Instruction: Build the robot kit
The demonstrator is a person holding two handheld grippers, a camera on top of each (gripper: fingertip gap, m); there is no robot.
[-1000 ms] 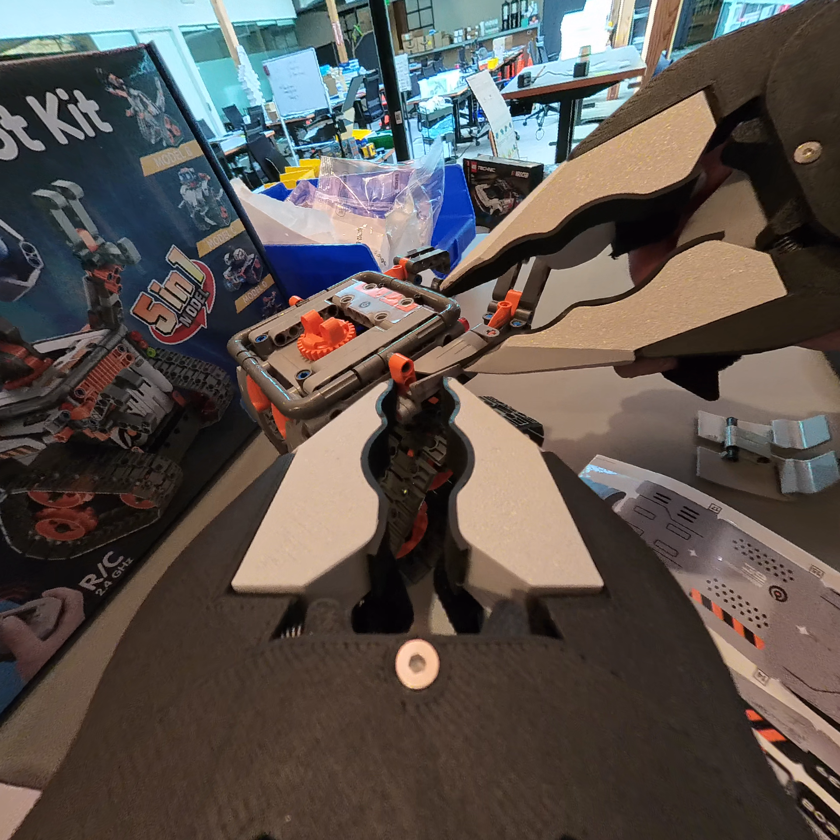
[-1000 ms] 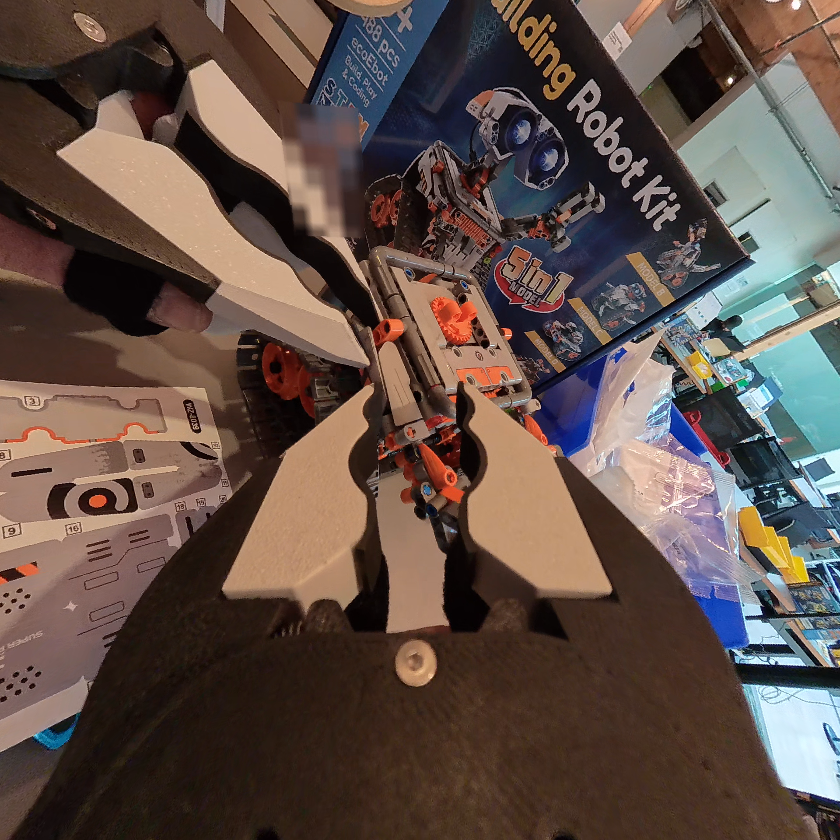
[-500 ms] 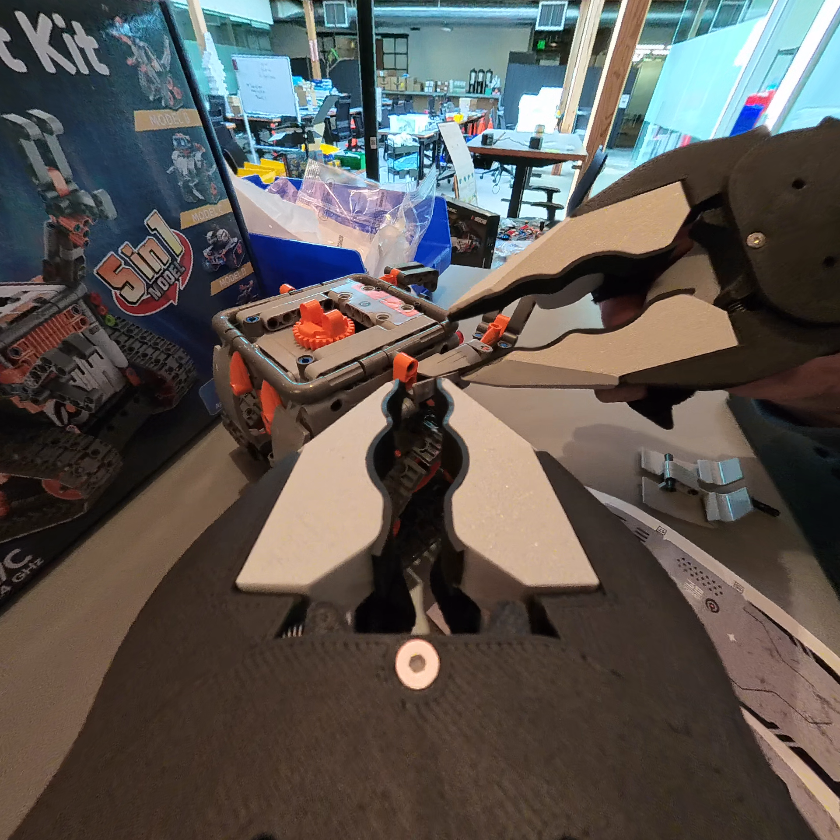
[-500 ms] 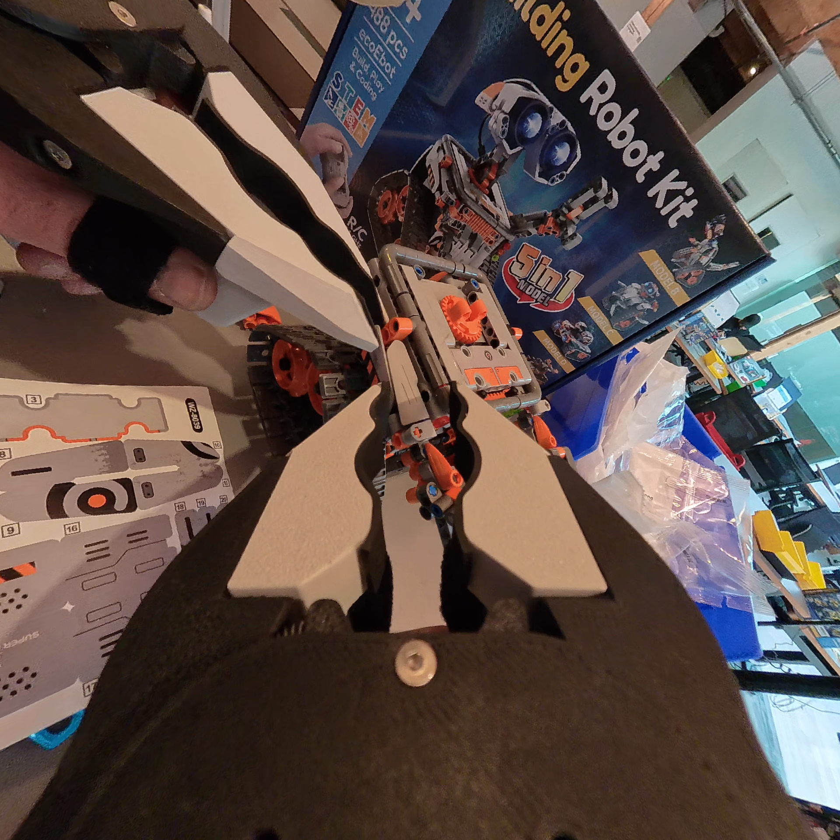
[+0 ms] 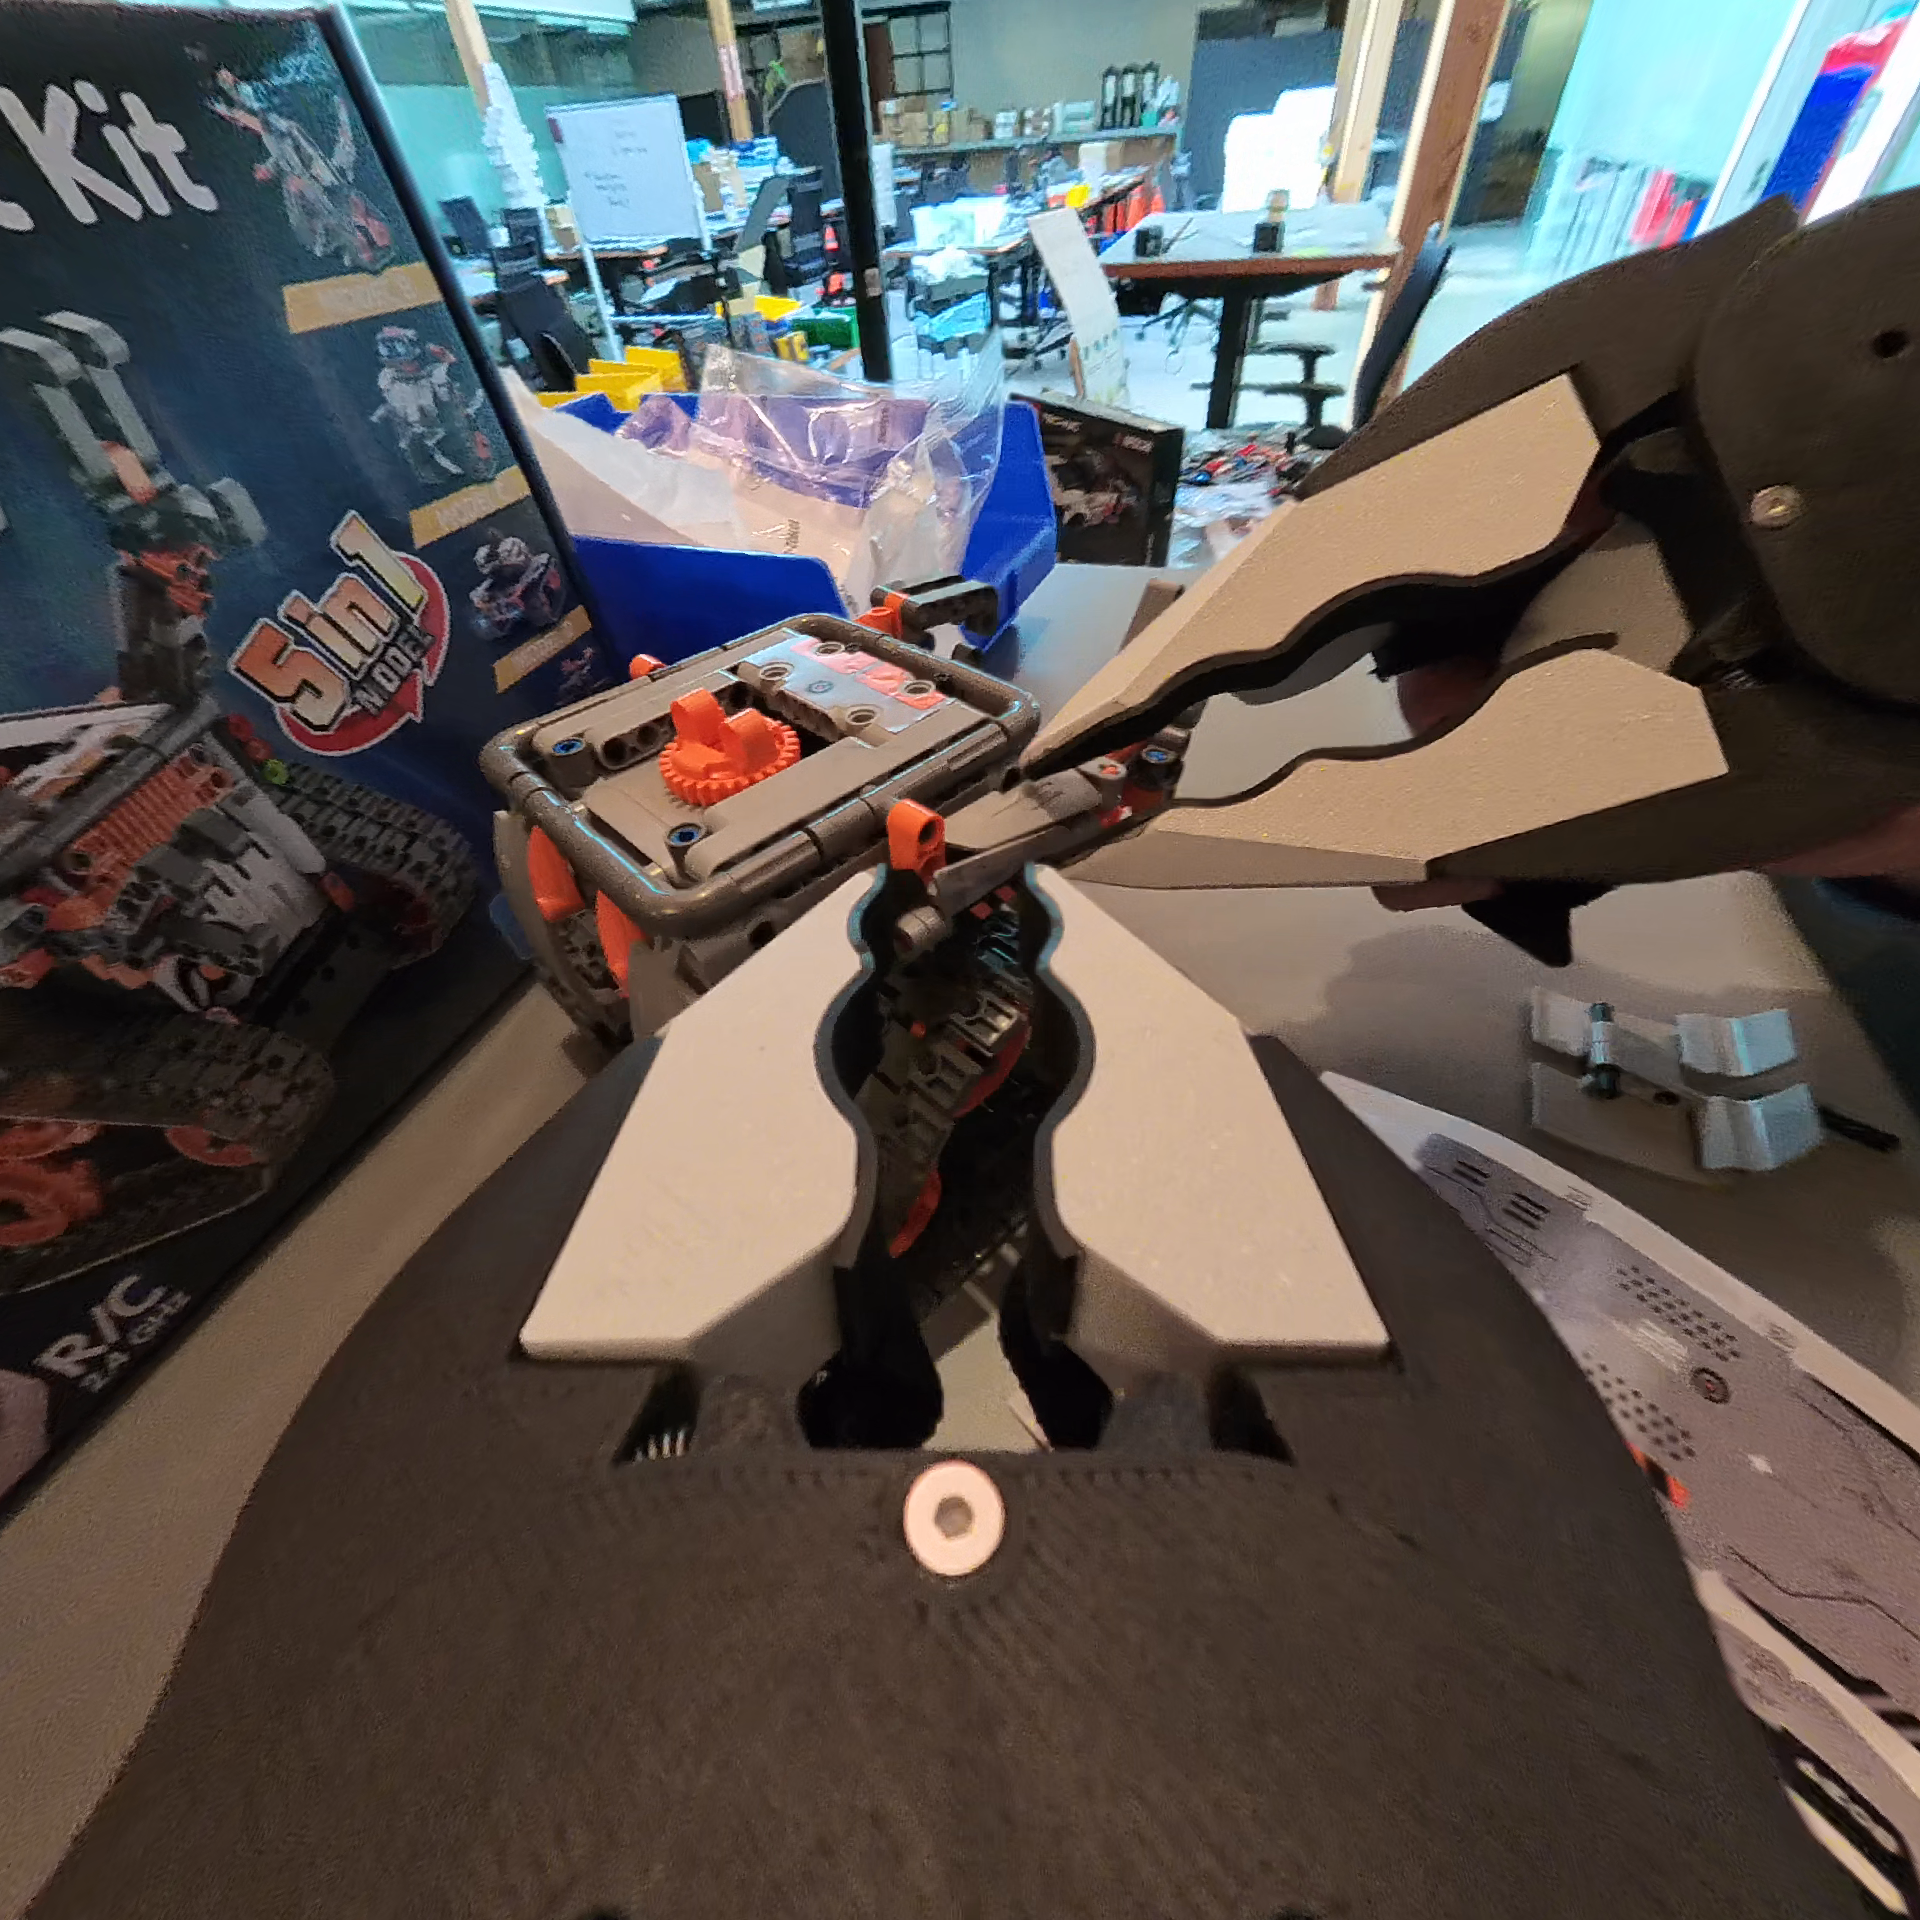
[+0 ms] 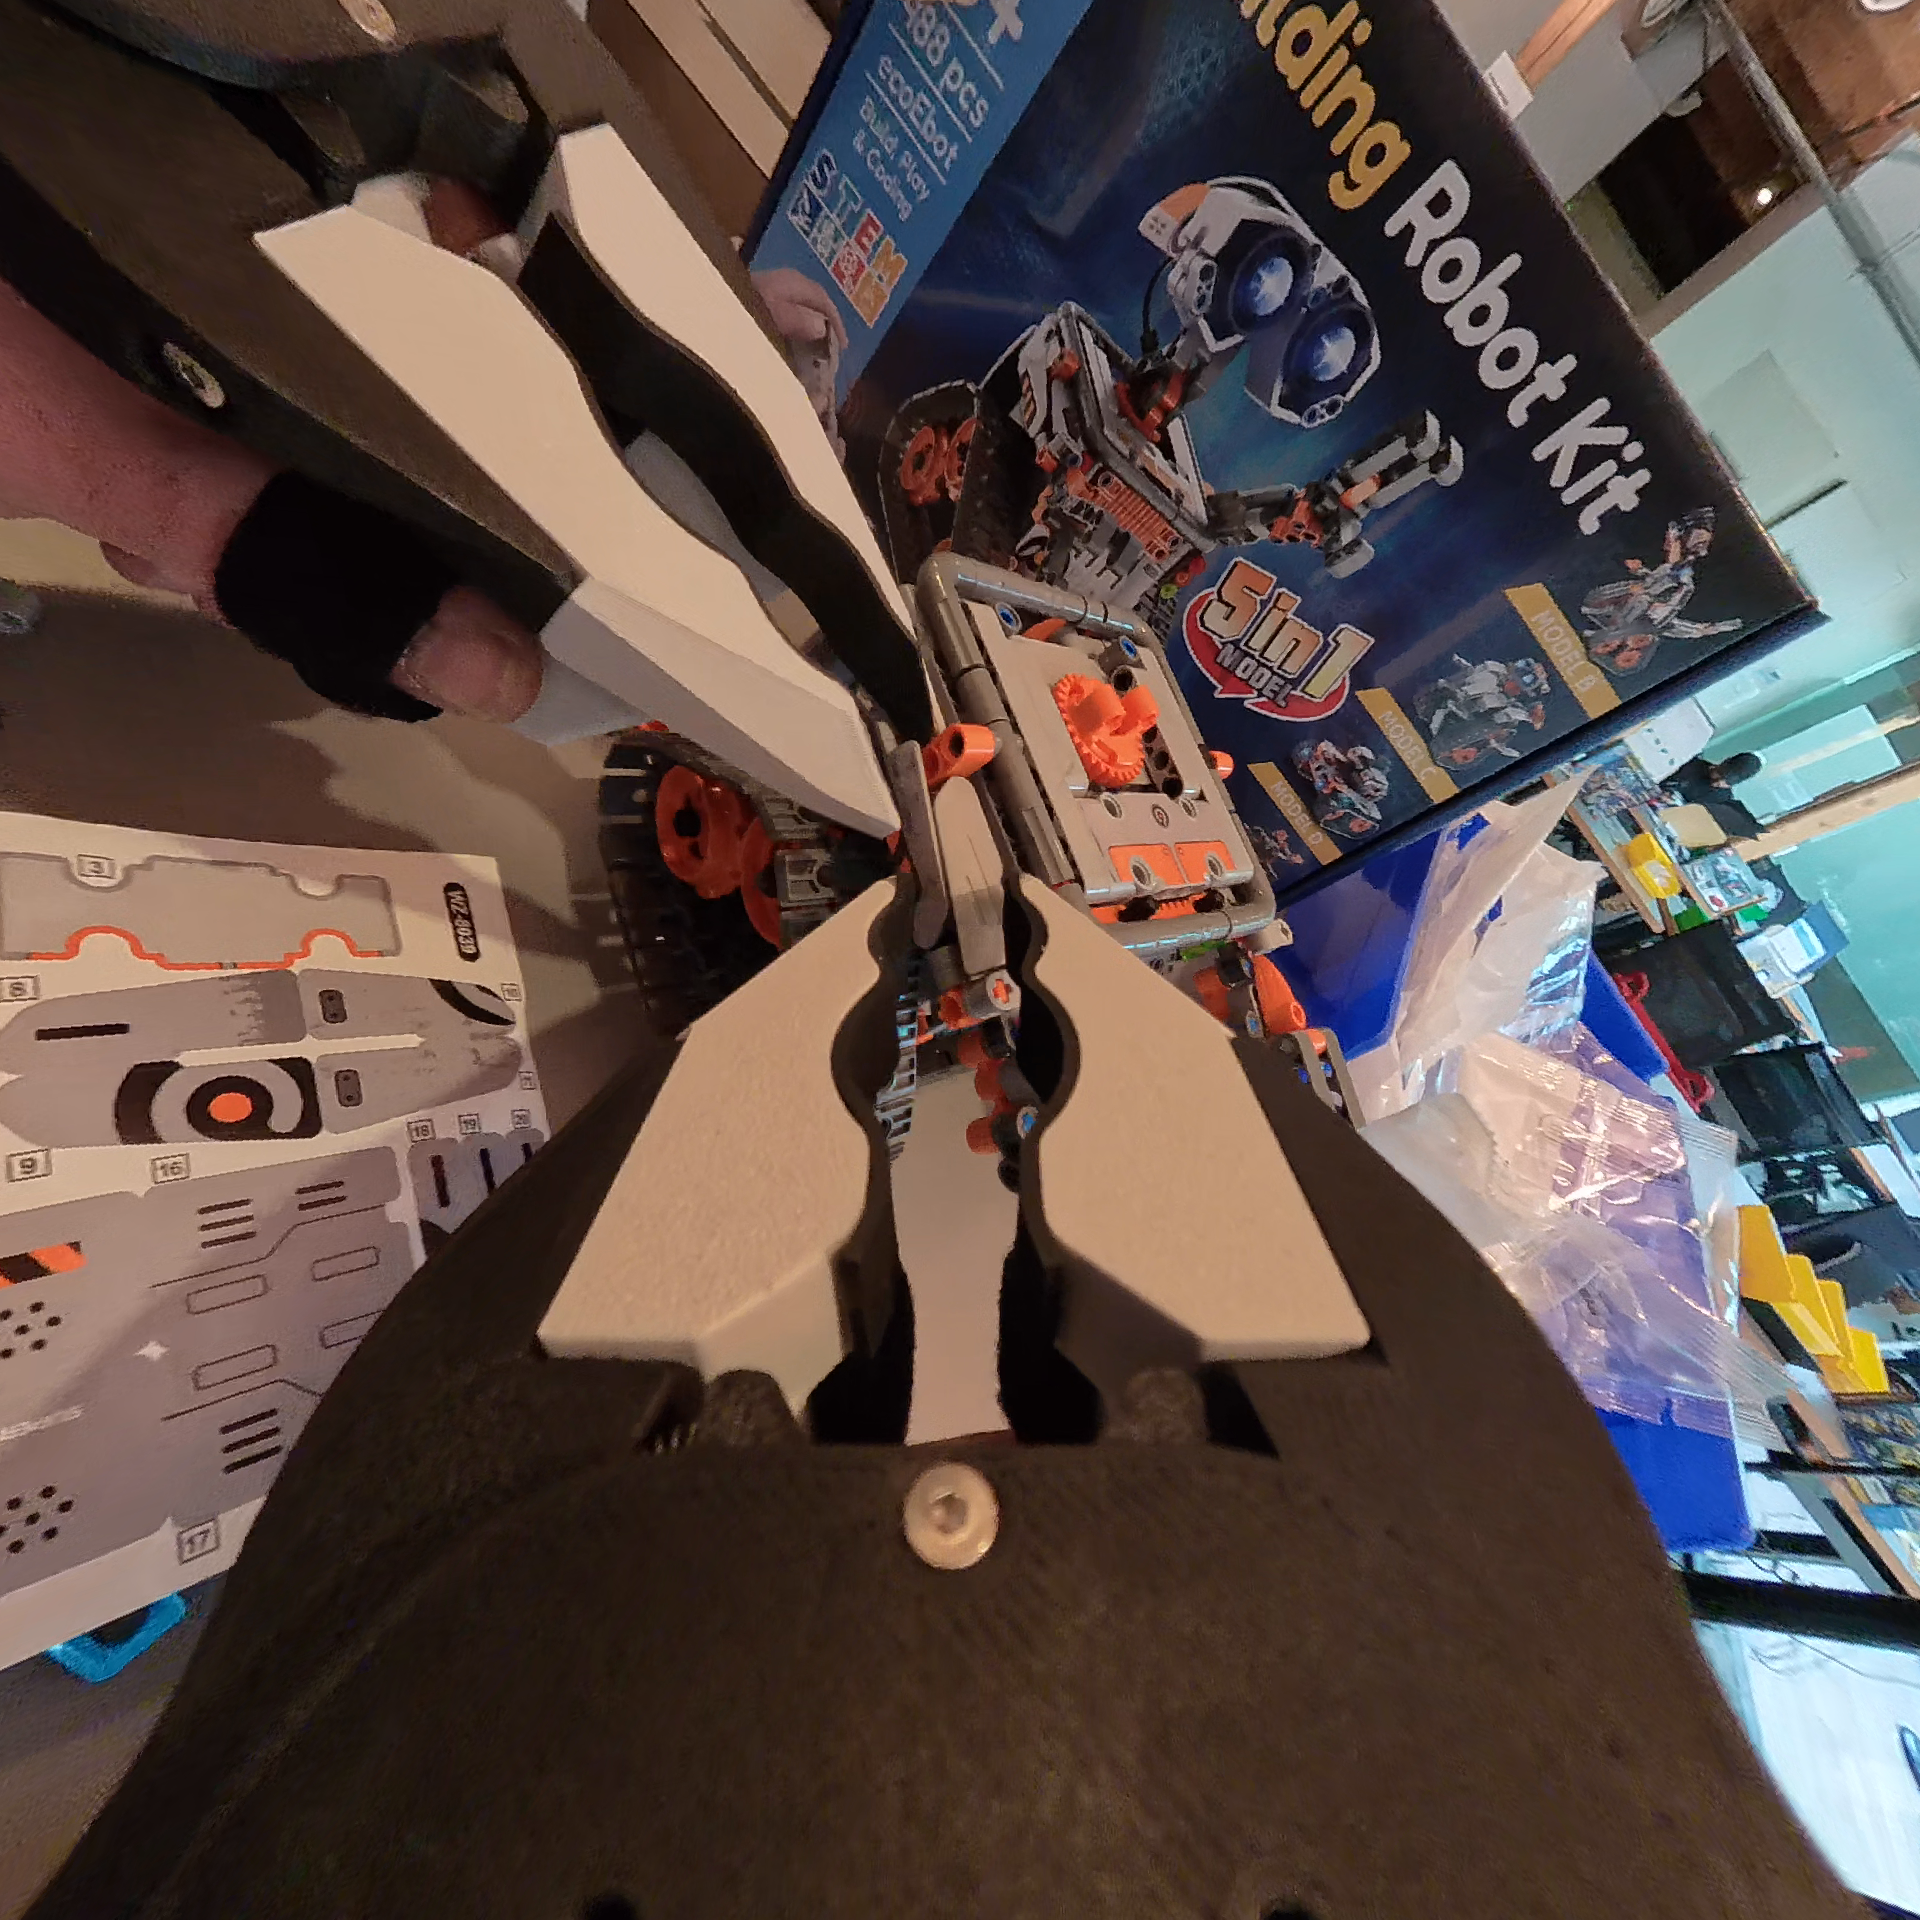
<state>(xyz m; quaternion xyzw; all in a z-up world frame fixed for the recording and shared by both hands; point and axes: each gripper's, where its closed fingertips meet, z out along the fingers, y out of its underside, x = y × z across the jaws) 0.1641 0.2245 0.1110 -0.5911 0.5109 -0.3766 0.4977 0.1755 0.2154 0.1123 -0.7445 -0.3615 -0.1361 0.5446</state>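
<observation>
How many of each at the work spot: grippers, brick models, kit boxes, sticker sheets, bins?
Black handheld grippers with grey fingers: 2, left gripper and right gripper
Grey-and-orange brick-built tracked model: 1
Dark blue printed kit box beside the model: 1
Grey-and-white printed sticker sheet: 1
Blue plastic bin: 1
Total: 6

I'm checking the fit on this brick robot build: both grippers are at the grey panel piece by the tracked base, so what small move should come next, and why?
Probably a gentle push by the right gripper to seat the grey panel piece against the tracked base. The left gripper is shut on the base's near edge, steadying it, and the panel sits angled at the frame, seemingly not flush.
</observation>
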